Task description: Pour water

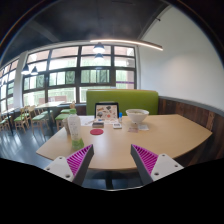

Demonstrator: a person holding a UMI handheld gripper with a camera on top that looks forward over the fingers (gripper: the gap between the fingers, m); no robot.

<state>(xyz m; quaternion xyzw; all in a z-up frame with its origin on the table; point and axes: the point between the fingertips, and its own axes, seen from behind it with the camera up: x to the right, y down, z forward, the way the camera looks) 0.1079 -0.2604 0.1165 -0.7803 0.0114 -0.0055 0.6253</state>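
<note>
Claw: the gripper (112, 160) sits at the bottom centre of the frame, fingers spread wide with nothing between them; the purple pads (80, 156) face bare tabletop.
Table: a pale wooden table (150, 140) fills the middle of the frame, its near edge just ahead of the fingertips.
Task things: a light cup (73, 127) stands at centre left, beyond the left finger; a white bowl (137, 117) stands at centre right, well apart from it. I cannot tell which one holds water.
Other items: a red coaster (97, 131) and a small standing sign (106, 112) lie between them.
Progress: judged not begun; nothing is grasped, so reaching, lifting and pouring remain.
Room: open tabletop ahead of the fingers; a green bench (122, 100) closes off the far side, windows in the upper left.
</note>
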